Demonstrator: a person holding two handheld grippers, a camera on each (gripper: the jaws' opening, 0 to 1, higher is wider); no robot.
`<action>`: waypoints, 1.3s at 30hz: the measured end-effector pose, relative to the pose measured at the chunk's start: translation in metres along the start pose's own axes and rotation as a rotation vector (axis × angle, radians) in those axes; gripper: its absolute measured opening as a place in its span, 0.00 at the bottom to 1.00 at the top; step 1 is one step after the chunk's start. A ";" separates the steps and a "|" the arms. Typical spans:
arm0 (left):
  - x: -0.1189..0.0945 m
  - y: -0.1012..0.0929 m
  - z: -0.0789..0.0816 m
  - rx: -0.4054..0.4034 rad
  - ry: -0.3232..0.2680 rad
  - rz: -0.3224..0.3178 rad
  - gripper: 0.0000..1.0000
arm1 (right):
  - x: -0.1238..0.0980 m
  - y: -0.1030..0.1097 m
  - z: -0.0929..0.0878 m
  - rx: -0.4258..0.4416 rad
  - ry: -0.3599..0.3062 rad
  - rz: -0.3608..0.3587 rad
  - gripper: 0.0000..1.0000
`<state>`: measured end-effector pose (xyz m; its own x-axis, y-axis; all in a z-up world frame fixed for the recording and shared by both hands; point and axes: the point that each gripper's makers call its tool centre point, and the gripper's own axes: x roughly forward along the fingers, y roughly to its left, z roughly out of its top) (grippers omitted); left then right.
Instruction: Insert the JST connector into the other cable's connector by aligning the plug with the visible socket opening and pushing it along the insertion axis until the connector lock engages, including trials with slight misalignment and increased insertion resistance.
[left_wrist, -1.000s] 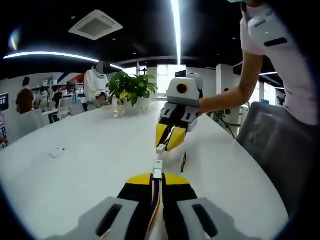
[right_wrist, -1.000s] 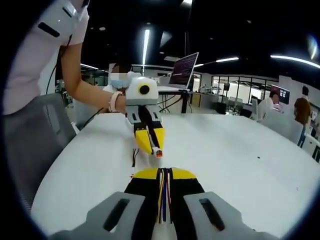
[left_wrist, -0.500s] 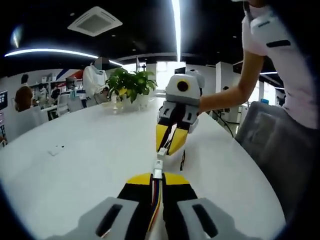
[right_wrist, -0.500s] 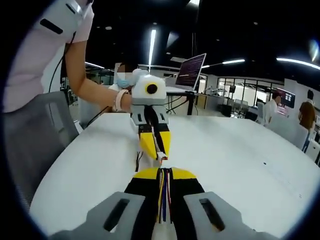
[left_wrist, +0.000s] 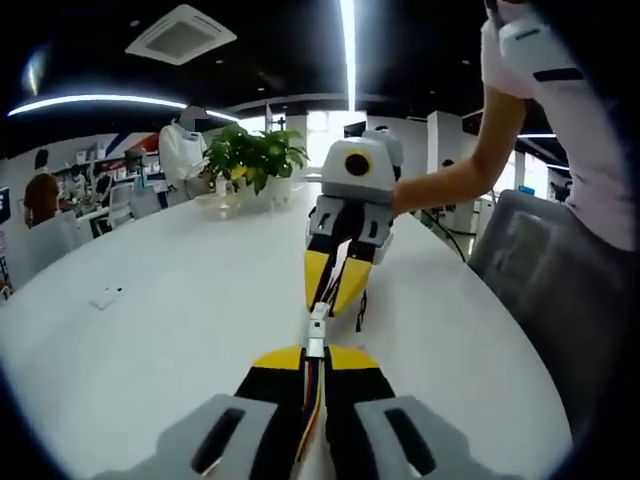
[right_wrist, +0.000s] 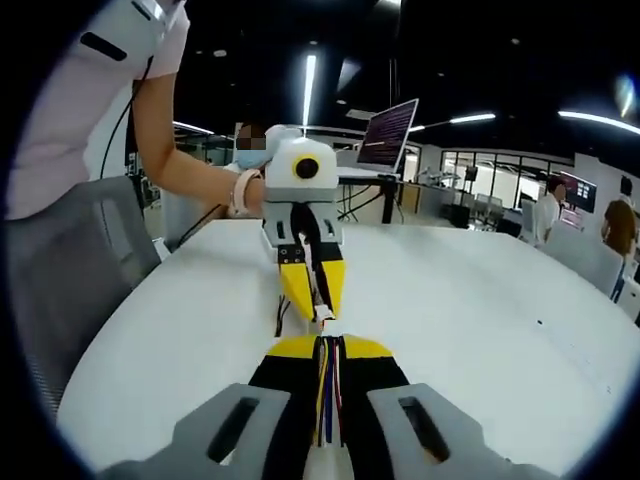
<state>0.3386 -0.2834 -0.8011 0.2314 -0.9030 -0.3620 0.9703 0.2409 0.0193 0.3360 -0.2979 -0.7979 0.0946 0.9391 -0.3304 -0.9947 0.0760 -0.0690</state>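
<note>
Your 2 grippers meet tip to tip above the white table (left_wrist: 150, 330). Left gripper (left_wrist: 315, 362) pinches the socket connector (left_wrist: 316, 335); right gripper (right_wrist: 328, 345) pinches the wired plug (right_wrist: 325, 322). Both lie nearly coaxial, about touching; mating unclear. Push straight along that shared axis.

I see a wide white table (left_wrist: 150, 300) in an open office under a dark ceiling with strip lights (left_wrist: 348, 50) and an air vent (left_wrist: 180, 33). A potted plant (left_wrist: 255, 160) stands at the far edge. A laptop (right_wrist: 390, 135) sits on a desk behind; a grey chair (right_wrist: 70, 260) beside.
</note>
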 end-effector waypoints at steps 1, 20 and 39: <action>0.000 -0.001 0.000 -0.002 0.001 -0.004 0.01 | 0.000 0.000 0.000 0.004 -0.002 0.003 0.03; -0.003 -0.007 -0.006 0.009 0.063 -0.048 0.01 | 0.006 0.009 -0.007 -0.033 0.028 0.056 0.03; -0.003 -0.015 0.006 0.102 0.021 -0.108 0.00 | 0.003 0.015 0.002 -0.020 -0.011 0.082 0.03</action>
<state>0.3242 -0.2860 -0.7947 0.1247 -0.9137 -0.3869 0.9918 0.1044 0.0733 0.3213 -0.2933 -0.7985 0.0119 0.9455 -0.3255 -0.9981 -0.0083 -0.0607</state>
